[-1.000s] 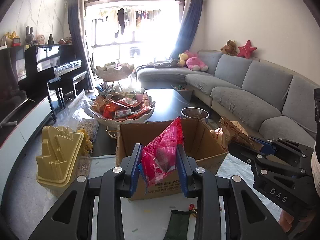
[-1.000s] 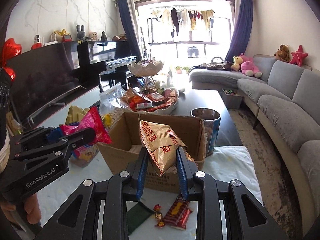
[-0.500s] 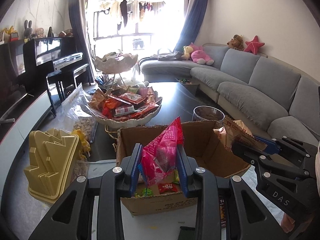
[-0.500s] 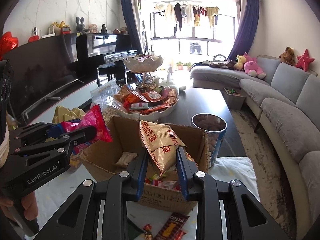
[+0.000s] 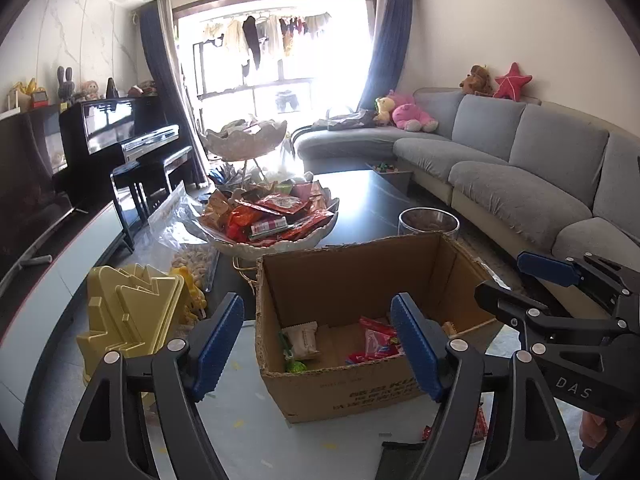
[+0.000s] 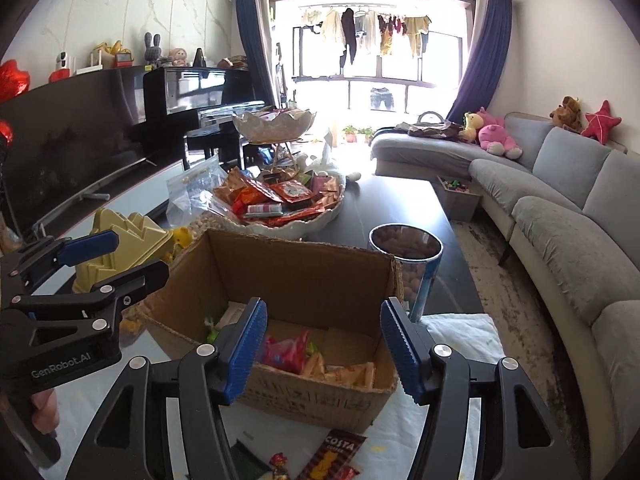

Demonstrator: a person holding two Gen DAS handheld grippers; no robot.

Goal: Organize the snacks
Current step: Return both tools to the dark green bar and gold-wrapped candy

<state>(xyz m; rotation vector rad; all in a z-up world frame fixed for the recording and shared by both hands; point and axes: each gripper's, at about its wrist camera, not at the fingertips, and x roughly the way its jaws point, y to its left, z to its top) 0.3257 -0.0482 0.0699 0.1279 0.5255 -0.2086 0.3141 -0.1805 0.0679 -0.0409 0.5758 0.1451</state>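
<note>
An open cardboard box (image 5: pixel 352 276) (image 6: pixel 296 280) stands on the white cloth in front of me. A pink-red snack bag (image 5: pixel 378 338) (image 6: pixel 286 350), a tan biscuit bag (image 6: pixel 348 372) and several other snacks lie on its floor. My left gripper (image 5: pixel 320 340) is open and empty just over the box's near edge; it also shows in the right wrist view (image 6: pixel 116 256). My right gripper (image 6: pixel 324 344) is open and empty over the box's near side; it also shows in the left wrist view (image 5: pixel 516 276).
A red Costa packet (image 6: pixel 332 456) and a small candy (image 6: pixel 280 462) lie on the cloth (image 6: pixel 460 332) before the box. Behind the box stand a white bowl of snacks (image 5: pixel 276 220), a metal tin (image 6: pixel 406 264), a yellow mould (image 5: pixel 128 316) and a nut bag (image 5: pixel 192 256).
Both grippers have opened. The pink-red bag has left my left gripper and the tan biscuit bag my right; both now lie inside the box.
</note>
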